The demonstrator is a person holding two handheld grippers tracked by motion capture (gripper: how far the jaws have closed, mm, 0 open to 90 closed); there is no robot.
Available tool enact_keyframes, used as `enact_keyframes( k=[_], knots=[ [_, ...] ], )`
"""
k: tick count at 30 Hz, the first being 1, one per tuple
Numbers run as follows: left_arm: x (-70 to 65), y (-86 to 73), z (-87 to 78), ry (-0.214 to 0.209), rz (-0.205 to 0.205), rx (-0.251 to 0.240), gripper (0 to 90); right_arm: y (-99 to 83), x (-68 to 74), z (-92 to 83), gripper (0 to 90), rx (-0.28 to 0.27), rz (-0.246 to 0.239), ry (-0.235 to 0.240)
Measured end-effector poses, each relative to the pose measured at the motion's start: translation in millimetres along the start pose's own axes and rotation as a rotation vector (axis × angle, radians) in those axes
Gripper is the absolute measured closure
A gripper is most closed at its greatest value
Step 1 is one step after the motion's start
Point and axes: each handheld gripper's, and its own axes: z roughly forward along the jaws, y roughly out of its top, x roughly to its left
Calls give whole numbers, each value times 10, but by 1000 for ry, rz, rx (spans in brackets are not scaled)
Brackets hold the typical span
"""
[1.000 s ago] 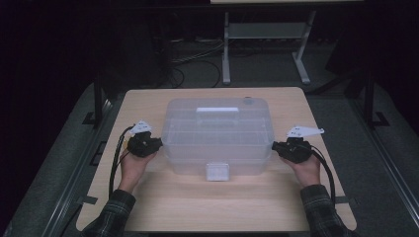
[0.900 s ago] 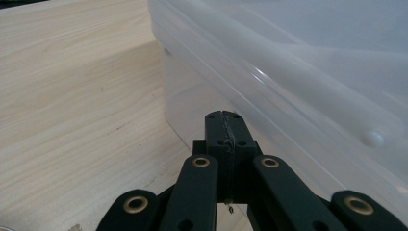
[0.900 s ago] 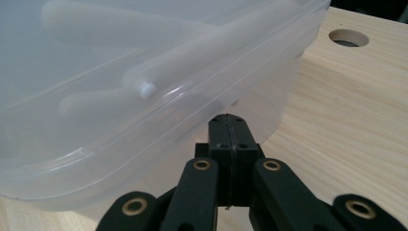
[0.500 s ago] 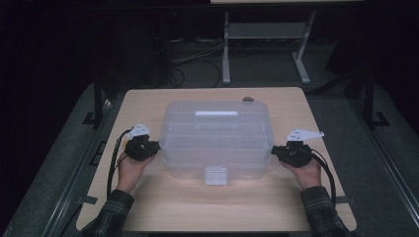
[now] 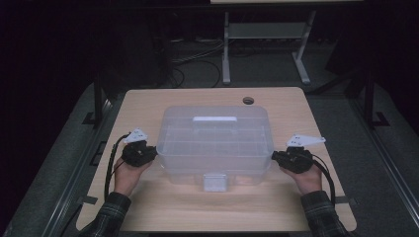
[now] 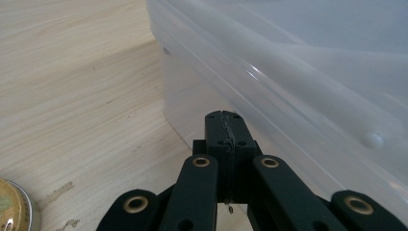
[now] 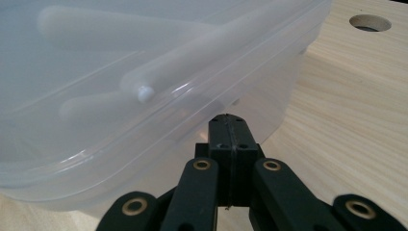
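Note:
A translucent plastic box with a lid, a white handle on top and a front latch stands mid-table. My left gripper is shut, its tip against the box's left side. In the left gripper view the closed jaws point at the box wall just below the lid's rim. My right gripper is shut too, at the box's right side. In the right gripper view its tip sits under the lid's overhanging rim. Nothing is held between either pair of jaws.
The wooden table has a round cable hole at the back right, also visible as a hole beyond the box. A round gold-coloured metal thing lies near my left gripper. A metal stand and cables are on the dark floor behind.
The box and both grippers have shifted a little toward the table's near edge together. Both pairs of jaws stay shut.

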Motion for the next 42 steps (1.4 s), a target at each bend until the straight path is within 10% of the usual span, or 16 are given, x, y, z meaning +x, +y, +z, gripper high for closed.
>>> enact_keyframes(
  k=[42],
  knots=[
    [-267, -236, -276, -75, -14, 1, 899, -206, 259, -290, 879, 35, -12, 19]
  ],
)
